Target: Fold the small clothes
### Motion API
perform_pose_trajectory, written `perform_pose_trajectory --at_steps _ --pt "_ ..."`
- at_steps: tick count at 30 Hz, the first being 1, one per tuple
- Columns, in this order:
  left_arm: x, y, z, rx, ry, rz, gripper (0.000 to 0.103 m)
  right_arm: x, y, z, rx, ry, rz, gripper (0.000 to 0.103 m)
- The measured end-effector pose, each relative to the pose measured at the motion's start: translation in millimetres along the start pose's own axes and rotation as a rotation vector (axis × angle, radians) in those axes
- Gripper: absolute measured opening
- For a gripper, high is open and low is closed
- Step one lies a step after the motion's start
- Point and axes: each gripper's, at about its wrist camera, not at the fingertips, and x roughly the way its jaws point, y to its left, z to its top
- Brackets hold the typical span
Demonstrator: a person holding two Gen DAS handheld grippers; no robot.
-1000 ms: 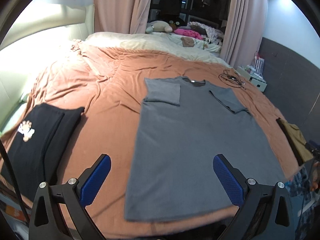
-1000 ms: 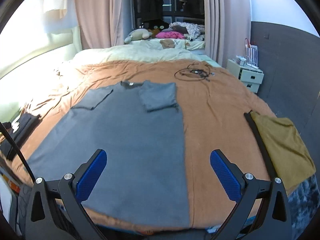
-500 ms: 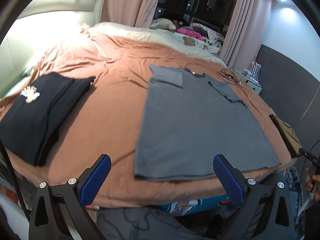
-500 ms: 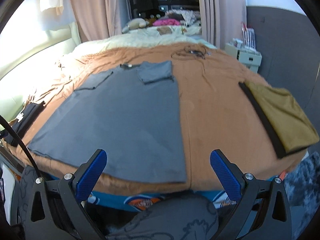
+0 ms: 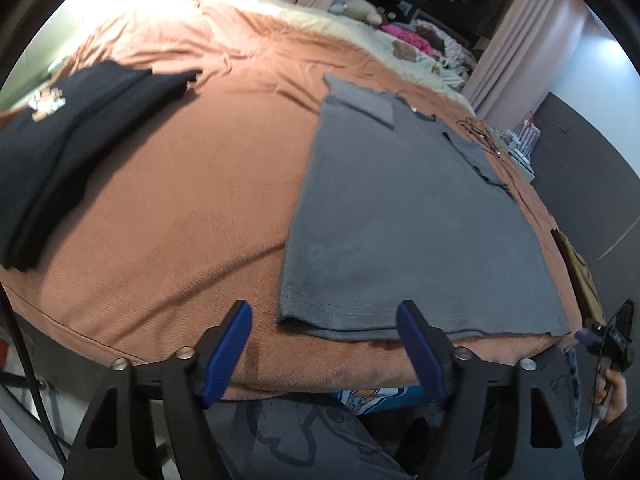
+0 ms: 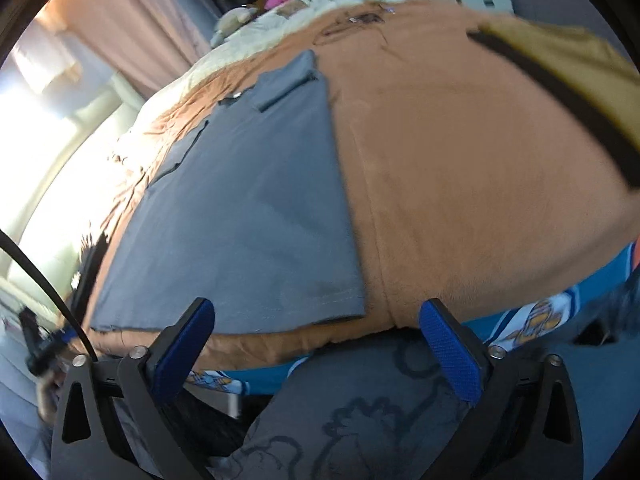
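Observation:
A grey T-shirt lies flat on the orange-brown bedspread, both sleeves folded in, hem toward me. My left gripper hovers at the hem's near-left corner; its jaws are closing, and the corner lies just beyond the blue pads, untouched. My right gripper hangs at the hem's near-right corner, jaws also closing, with no cloth pinched between the pads. In the left wrist view, the other gripper and a hand show at the right edge.
A folded black garment with a small print lies at the left of the bed. A folded mustard garment lies at the right. A cable coil and pillows sit at the far end. A person's patterned grey trousers stand below the bed edge.
Both grippers have dropped toward the near bed edge and rolled, ending at the hem's two corners. Their jaws have narrowed. The T-shirt has not moved.

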Motion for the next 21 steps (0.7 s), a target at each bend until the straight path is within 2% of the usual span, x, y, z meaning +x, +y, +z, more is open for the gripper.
perform_pose_trajectory --at_steps 1,3,7,10,18,21 --pt "5.0 2.9 -0.2 -0.015 0.013 0.000 0.070 3.7 -7.1 3.1 0.029 0.019 0.023 0.072" --pt "12.7 7.7 -0.4 -0.041 0.034 -0.009 0.066 6.8 -20.0 6.3 0.079 0.045 0.071 0.068" --pt "22.9 15.0 0.8 -0.083 0.059 -0.028 0.063 8.1 -36.2 13.2 0.158 0.063 0.161 0.068" --pt "24.1 18.2 4.7 -0.113 0.058 -0.046 0.063 12.5 -47.0 20.1 0.197 0.068 0.224 0.058" --pt "24.6 29.9 7.2 -0.270 0.081 -0.145 0.063 15.5 -59.3 30.5 0.259 0.055 0.248 0.057" --pt "24.1 32.6 4.3 -0.326 0.086 -0.173 0.063 18.4 -62.1 22.7 0.280 0.037 0.271 0.043"
